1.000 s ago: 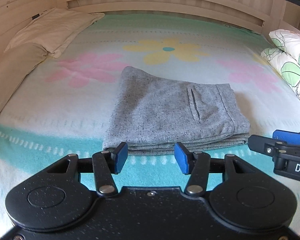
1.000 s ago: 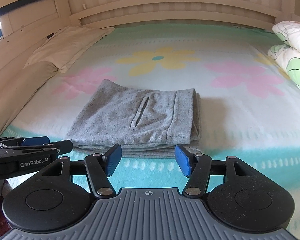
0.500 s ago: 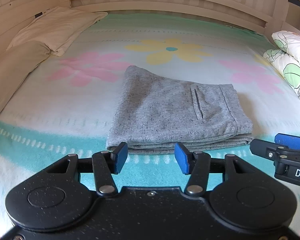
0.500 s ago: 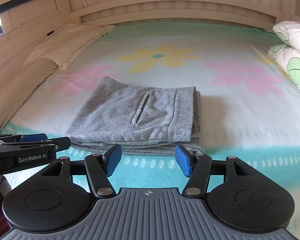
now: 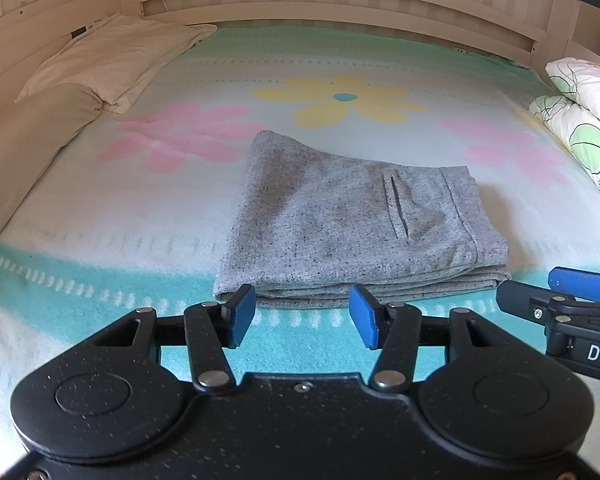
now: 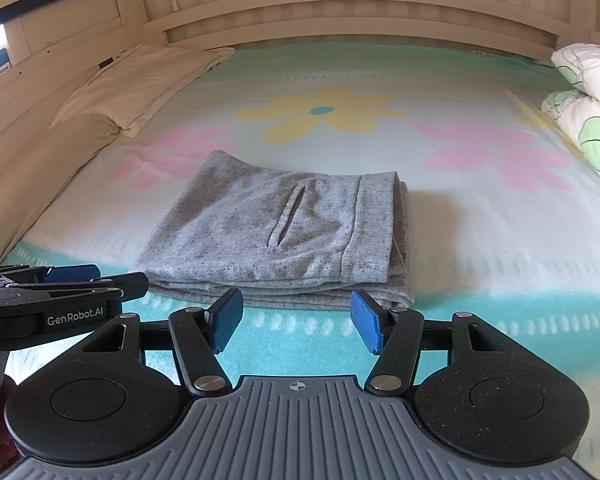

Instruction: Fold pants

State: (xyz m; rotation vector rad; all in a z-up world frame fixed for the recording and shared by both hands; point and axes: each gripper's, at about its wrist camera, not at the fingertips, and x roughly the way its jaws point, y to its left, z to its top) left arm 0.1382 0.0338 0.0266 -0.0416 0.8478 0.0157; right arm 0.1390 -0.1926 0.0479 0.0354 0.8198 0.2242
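One folded pants (image 5: 352,220) stack, two pillows (image 5: 112,56) (left), two grippers.

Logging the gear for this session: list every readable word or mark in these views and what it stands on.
"GenRobot.AI": white letters on the side of the left gripper, seen from the right wrist view.
"DA": white letters, cut off by the picture's edge, on the right gripper in the left wrist view.
Nothing readable on the pants.
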